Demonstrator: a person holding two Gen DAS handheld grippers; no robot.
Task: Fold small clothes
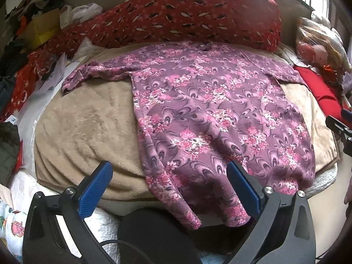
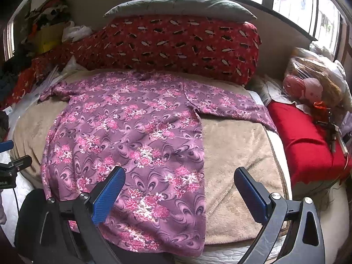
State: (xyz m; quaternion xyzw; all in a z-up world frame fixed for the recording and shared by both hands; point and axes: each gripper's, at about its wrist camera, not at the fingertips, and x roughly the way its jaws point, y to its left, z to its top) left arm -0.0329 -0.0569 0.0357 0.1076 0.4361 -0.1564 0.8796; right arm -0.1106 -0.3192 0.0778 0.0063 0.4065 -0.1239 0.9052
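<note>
A purple floral shirt (image 1: 209, 114) lies spread flat, sleeves out, on a beige blanket (image 1: 88, 127); it also shows in the right wrist view (image 2: 132, 132). Its hem hangs over the near edge of the bed. My left gripper (image 1: 169, 171) is open and empty, held just above the hem's left part. My right gripper (image 2: 180, 178) is open and empty above the hem's right edge, where shirt meets blanket (image 2: 237, 145). Part of the right gripper shows at the right edge of the left wrist view (image 1: 341, 129), and part of the left gripper at the left edge of the right wrist view (image 2: 11, 165).
A long red patterned pillow (image 1: 187, 15) lies behind the shirt, with a grey pillow (image 2: 180, 6) on top. A red cushion (image 2: 303, 136) and bagged items (image 2: 308, 81) sit at the right. Papers and clutter (image 1: 44, 70) crowd the left. A dark object (image 1: 154, 237) lies below the hem.
</note>
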